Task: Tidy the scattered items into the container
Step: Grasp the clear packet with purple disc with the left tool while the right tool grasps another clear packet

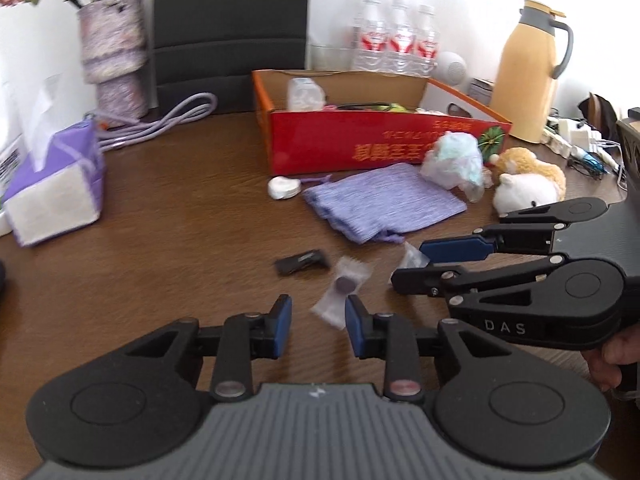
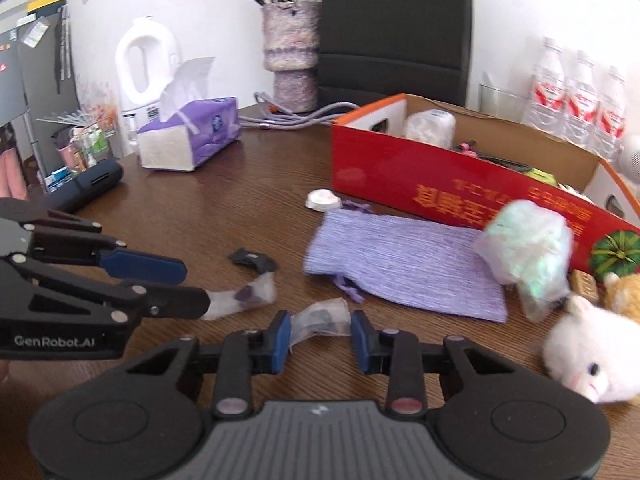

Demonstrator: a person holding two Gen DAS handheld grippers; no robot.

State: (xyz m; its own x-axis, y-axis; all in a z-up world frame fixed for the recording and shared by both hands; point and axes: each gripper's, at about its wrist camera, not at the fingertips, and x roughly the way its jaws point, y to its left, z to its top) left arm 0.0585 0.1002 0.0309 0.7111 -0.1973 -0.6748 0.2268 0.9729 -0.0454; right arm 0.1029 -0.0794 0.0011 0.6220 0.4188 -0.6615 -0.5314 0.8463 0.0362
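Observation:
Two clear-wrapped dark candies lie on the brown table. My left gripper (image 1: 318,308) (image 2: 197,285) stands partly open; one candy (image 1: 345,288) (image 2: 250,295) lies just past its right fingertip, not pinched. In the right wrist view my right gripper (image 2: 320,324) (image 1: 409,265) is shut on the other candy (image 2: 322,318), whose wrapper spans from pad to pad. The red cardboard box (image 1: 360,140) (image 2: 400,168) stands behind with several items inside. A purple pouch (image 1: 380,204), a black clip (image 1: 302,261) and a white round item (image 1: 284,188) lie in front of it.
A bagged green cloth (image 2: 528,248) and plush toys (image 2: 588,356) sit right of the pouch. A purple tissue box (image 2: 192,136), a vase (image 2: 292,40) and a cable (image 1: 160,124) are at the back left. Water bottles (image 1: 394,36) and a yellow jug (image 1: 528,72) stand behind the box.

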